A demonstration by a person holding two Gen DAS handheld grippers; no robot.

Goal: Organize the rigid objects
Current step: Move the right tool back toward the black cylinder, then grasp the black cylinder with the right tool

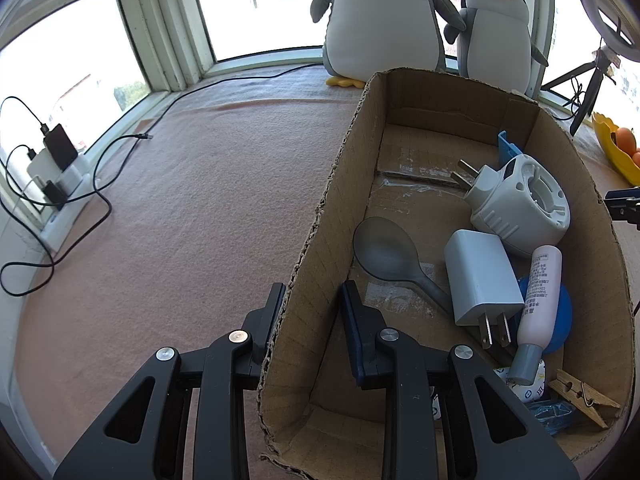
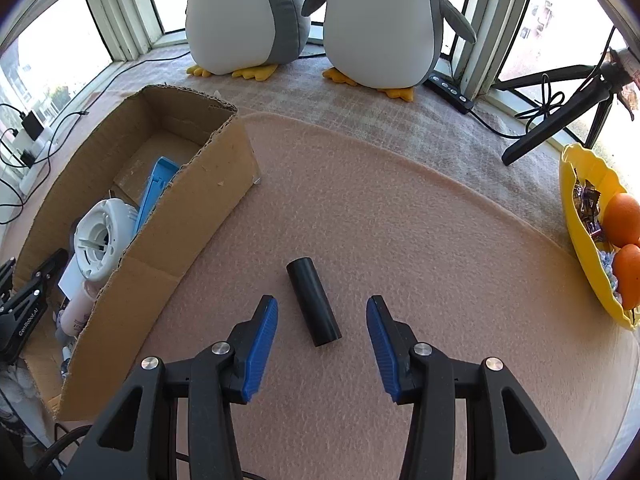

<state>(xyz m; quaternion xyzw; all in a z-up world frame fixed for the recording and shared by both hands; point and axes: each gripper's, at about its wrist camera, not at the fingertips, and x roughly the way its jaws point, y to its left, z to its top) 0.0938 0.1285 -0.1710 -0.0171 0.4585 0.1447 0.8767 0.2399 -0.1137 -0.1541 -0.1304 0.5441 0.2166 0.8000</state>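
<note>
Pink felt covers the surface [image 2: 400, 208]. Left hand-held gripper [image 1: 310, 320] pinches the cardboard box [image 1: 308, 264] wall. Right hand-held gripper [image 2: 322, 320], spread, straddles a black cylinder [image 2: 314, 302]; no writing on it is readable.

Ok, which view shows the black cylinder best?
The right wrist view: the black cylinder lies whole and unobstructed on the pink mat, between the open jaws of the right gripper. The left wrist view does not show it at all; it looks into the cardboard box.
</note>
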